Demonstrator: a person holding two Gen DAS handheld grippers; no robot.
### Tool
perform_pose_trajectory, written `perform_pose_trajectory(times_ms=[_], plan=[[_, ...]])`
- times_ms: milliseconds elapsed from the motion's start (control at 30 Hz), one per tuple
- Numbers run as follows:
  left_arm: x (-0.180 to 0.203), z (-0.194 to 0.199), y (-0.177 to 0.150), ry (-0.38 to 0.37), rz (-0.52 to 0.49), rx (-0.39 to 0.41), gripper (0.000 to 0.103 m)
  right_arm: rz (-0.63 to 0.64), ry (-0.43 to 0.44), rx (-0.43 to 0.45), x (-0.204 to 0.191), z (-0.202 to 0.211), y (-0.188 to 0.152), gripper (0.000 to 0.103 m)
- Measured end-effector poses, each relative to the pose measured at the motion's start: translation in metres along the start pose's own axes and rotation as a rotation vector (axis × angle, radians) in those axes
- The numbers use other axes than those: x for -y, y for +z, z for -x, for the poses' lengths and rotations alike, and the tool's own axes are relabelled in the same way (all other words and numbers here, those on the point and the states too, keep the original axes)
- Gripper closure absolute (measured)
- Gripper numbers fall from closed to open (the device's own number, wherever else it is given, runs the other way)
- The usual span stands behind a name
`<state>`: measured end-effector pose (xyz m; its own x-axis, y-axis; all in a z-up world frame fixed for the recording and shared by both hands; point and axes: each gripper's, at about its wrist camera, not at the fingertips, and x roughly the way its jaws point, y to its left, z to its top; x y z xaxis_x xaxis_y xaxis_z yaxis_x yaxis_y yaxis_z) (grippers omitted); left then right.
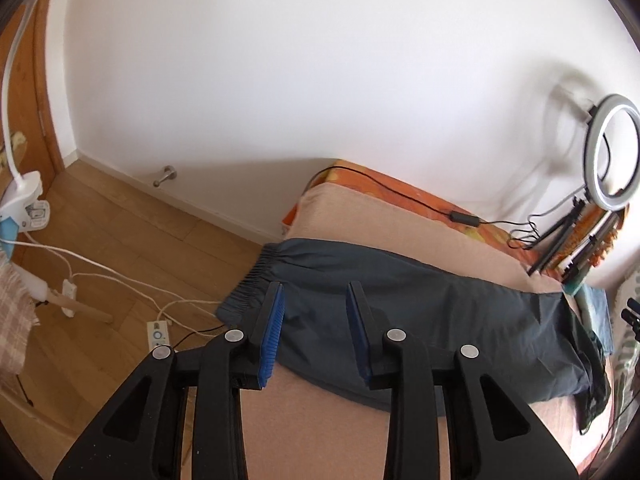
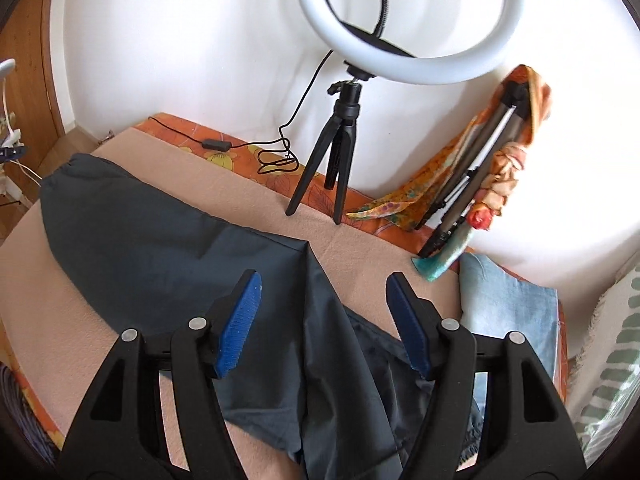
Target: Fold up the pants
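Lying across the beige blanket (image 1: 400, 224), the pants (image 1: 420, 304) run left to right, dark grey-blue, folded lengthwise. Elastic waistband (image 1: 250, 276) sits at the left end, at the bed edge above the wood floor (image 1: 120, 232). Floor left of the bed: white cables and a power strip (image 1: 157, 334).

Left gripper (image 1: 316, 296) hovers over the waist end, jaws apart, blue pads (image 1: 274, 338) clear of the fabric, nothing between them.

Right wrist view: pants (image 2: 160, 256) spread from the far left toward centre, then the leg end turns and drapes down toward the camera with a sharp crease (image 2: 320, 300). Right gripper (image 2: 324, 280) sits above that draped part, jaws wide apart; cloth passes below and between the pads (image 2: 238, 324) but they don't press on it.

Behind, by the white wall: ring light (image 2: 412, 20) on a small black tripod (image 2: 336, 152), its cable (image 2: 276, 156) coiled on the orange floral sheet (image 2: 224, 156). Further right, a folded stand (image 2: 476, 172) wrapped in orange patterned cloth leans on the wall. Light blue denim (image 2: 508, 312) lies at the right edge of the blanket, just beside the pants' leg end.
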<state>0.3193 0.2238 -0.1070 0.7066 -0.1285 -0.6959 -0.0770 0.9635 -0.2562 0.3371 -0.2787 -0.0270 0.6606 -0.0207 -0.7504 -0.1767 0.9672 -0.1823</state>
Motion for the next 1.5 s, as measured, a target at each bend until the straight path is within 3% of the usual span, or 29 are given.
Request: perform_pose_trajectory(times_ms=[300,567,733,900,1067,1233,1300,1333,1400,1433,1500], plan=[[0.126,0.029,-0.029,-0.185,-0.188,-0.042,0.060,-0.105,-0.003,0.016,0.040,0.101,-0.106,0.036],[0.235,0.025,-0.078,-0.320,-0.312,-0.127,0.059,-0.043,-0.020,-0.014,0.050,0.136,-0.191,0.036],[0.298,0.005,-0.116,-0.395,-0.366,-0.205,0.059,0.050,0.035,-0.025,0.032,0.128,-0.217,0.036],[0.345,-0.015,-0.151,-0.409,-0.423,-0.269,0.059,0.138,0.084,-0.054,0.008,0.103,-0.226,0.036],[0.366,-0.041,-0.171,-0.376,-0.439,-0.320,0.059,0.208,0.111,-0.117,-0.011,0.064,-0.226,0.036],[0.373,-0.058,-0.174,-0.345,-0.420,-0.330,0.059,0.326,0.073,-0.206,-0.026,0.022,-0.234,0.036],[0.374,-0.064,-0.173,-0.331,-0.413,-0.332,0.059,0.327,0.076,-0.198,-0.023,0.019,-0.236,0.036],[0.376,-0.067,-0.173,-0.327,-0.414,-0.333,0.059,0.320,0.072,-0.203,-0.022,0.018,-0.236,0.039],[0.378,-0.072,-0.172,-0.316,-0.421,-0.338,0.059,0.316,0.048,-0.205,-0.017,0.015,-0.237,0.061],[0.379,-0.075,-0.172,-0.312,-0.425,-0.340,0.059,0.303,0.064,-0.211,-0.014,0.015,-0.237,0.065],[0.382,-0.079,-0.172,-0.311,-0.431,-0.343,0.059,0.271,0.102,-0.207,-0.008,0.017,-0.237,0.085]])
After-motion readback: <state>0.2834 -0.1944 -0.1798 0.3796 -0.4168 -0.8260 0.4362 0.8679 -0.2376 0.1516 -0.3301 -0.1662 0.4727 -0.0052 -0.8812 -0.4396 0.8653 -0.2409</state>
